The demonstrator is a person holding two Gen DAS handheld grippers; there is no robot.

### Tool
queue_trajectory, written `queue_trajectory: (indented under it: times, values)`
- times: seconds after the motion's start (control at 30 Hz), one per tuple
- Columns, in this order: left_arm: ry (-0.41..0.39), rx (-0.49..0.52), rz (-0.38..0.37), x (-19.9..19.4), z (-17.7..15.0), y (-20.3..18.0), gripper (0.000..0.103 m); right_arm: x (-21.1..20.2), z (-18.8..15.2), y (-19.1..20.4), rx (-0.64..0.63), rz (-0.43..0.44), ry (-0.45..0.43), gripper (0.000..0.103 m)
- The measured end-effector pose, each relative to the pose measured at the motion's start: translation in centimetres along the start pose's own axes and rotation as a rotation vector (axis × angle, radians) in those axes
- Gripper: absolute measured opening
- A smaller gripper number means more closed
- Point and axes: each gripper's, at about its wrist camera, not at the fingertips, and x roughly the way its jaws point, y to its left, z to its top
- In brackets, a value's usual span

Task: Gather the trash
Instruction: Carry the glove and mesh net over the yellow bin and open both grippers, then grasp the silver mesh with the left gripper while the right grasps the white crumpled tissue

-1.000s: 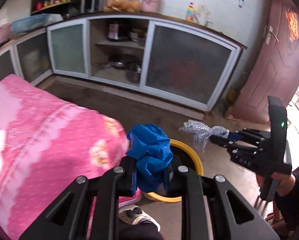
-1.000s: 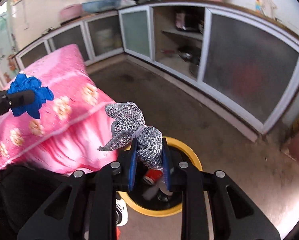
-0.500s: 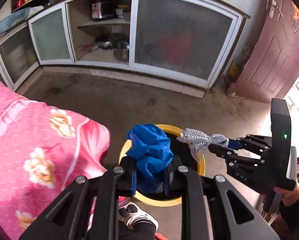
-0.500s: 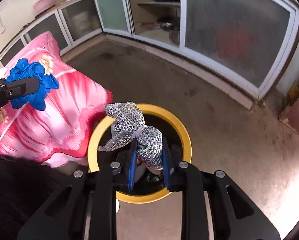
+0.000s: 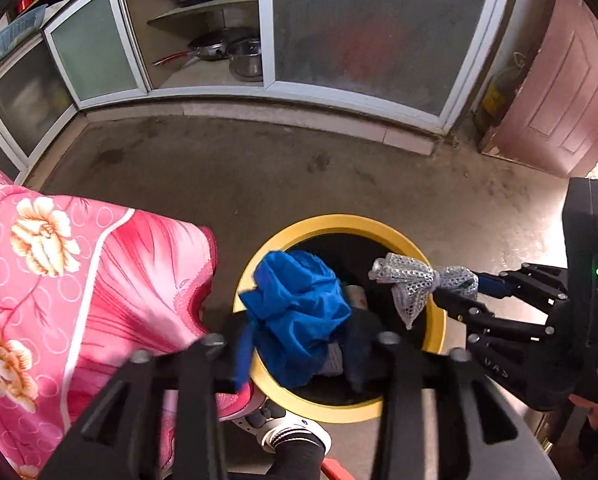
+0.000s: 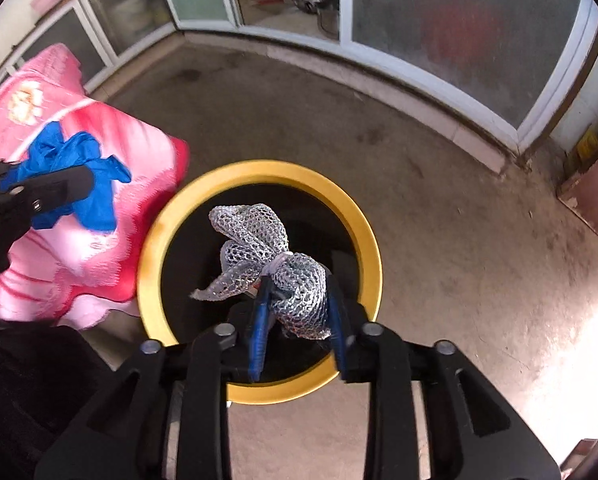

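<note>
Fingers (image 5: 355, 344) of both grippers were opening, crumpled blue wad (image 5: 299, 312) and silver mesh bundle (image 6: 295, 280) between them, over yellow-rimmed bin (image 6: 363, 232).

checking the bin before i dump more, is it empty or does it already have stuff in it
Not empty. Inside the yellow-rimmed bin, bits of rubbish show below the blue glove and behind the grey mesh. How full it is, the pictures cannot tell.

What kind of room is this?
Probably a home kitchen. Low cabinets with frosted sliding doors line the wall, pots and pans sit on an open shelf, and a yellow-rimmed trash bin stands on the bare floor.
</note>
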Motion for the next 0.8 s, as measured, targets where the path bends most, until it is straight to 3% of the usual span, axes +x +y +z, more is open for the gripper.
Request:
queue_trajectory:
  times: [0.03,0.07,0.1,0.23,0.3,0.47,0.57,0.7,0.8]
  values:
    - [-0.005,-0.003,0.001,-0.1,0.0,-0.1,0.052,0.0,0.0,-0.1,0.003,-0.004,-0.004,0.048]
    - [-0.012,-0.005,-0.006,-0.3,0.0,-0.1,0.067,0.0,0.0,-0.1,0.004,-0.003,-0.011,0.061]
    - [-0.021,-0.005,-0.015,-0.5,0.0,-0.2,0.082,0.0,0.0,-0.1,0.001,-0.003,-0.012,0.065]
    - [-0.034,0.0,-0.008,-1.1,0.1,-0.3,0.093,-0.3,-0.6,-0.7,-0.008,-0.067,-0.01,0.066]
    - [-0.049,-0.005,0.007,-1.6,0.2,-0.2,0.094,-1.2,-1.1,-1.7,0.005,-0.095,-0.023,0.066]
    - [-0.133,-0.077,-0.089,-5.3,0.4,0.7,0.094,-5.3,-2.5,-4.1,0.041,-0.194,-0.113,0.066]
    - [-0.196,-0.116,-0.11,-8.1,0.3,1.3,0.094,-7.9,-2.4,-4.5,0.045,-0.23,-0.182,0.066]
    - [-0.306,-0.143,-0.09,-14.2,-0.7,3.0,0.094,-11.5,-1.3,-3.3,0.02,-0.177,-0.303,0.067]
    - [-0.392,-0.182,-0.033,-19.3,-2.8,5.7,0.095,-14.3,0.0,-0.9,-0.031,-0.082,-0.405,0.076]
